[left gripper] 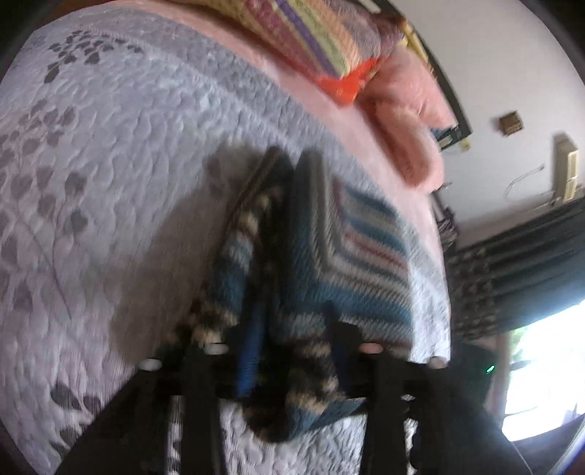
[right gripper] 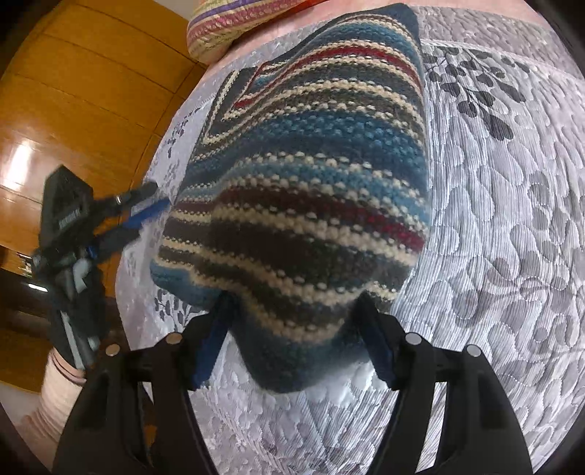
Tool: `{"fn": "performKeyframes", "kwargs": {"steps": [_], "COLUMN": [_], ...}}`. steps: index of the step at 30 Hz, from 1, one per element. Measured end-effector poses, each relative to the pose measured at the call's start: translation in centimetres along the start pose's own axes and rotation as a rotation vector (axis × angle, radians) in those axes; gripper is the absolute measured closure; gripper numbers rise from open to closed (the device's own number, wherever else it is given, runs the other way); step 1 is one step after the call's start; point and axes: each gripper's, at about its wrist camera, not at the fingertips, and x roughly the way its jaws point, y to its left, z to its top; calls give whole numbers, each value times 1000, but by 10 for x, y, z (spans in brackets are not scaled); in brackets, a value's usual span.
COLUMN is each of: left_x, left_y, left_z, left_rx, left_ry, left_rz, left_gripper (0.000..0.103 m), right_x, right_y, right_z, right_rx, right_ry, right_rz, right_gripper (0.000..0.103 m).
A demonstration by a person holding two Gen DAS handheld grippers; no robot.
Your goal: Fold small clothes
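Left wrist view: the left gripper, black with blue finger pads, enters from 6 o'clock. A bunched fold of the striped knitted garment in blue, cream, brown and red wool lies between its fingers, which pinch it. The rest of the garment spreads toward 1 o'clock on the grey-white quilted bedspread with dark leaf print. At 12 o'clock lies a multicoloured striped woven pillow; a fuzzy pink blanket sits at 1 o'clock beside it. Dark pleated curtains hang at 3 o'clock. This view is motion-blurred.

Right wrist view: the right gripper enters from 6 o'clock, its fingers spread to either side of a raised hump of the striped knitted garment; whether the pads press the wool cannot be told. The garment runs from centre to 12 o'clock on the bedspread. At 9 o'clock the left gripper touches the garment's edge, held above a pale pink sleeve. Orange-brown wooden panels fill 10 o'clock.
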Motion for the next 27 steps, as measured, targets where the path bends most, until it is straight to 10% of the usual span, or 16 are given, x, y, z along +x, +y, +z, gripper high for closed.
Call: {"fn": "performKeyframes", "kwargs": {"steps": [9, 13, 19, 27], "left_x": [51, 38, -30, 0], "left_y": [-3, -3, -7, 30], "left_z": [-9, -6, 14, 13], "left_rx": [-25, -71, -44, 12], "left_ry": [122, 64, -106, -28], "left_rz": [38, -24, -124, 60], "left_gripper": [66, 91, 92, 92], "right_x": [-33, -41, -52, -48], "right_y": [-15, -13, -10, -13], "right_z": [-30, -32, -29, -30], "right_rx": [7, 7, 2, 34], "right_ry": [0, -8, -31, -29], "right_rz": [6, 11, 80, 100], "right_gripper": [35, 35, 35, 35]}}
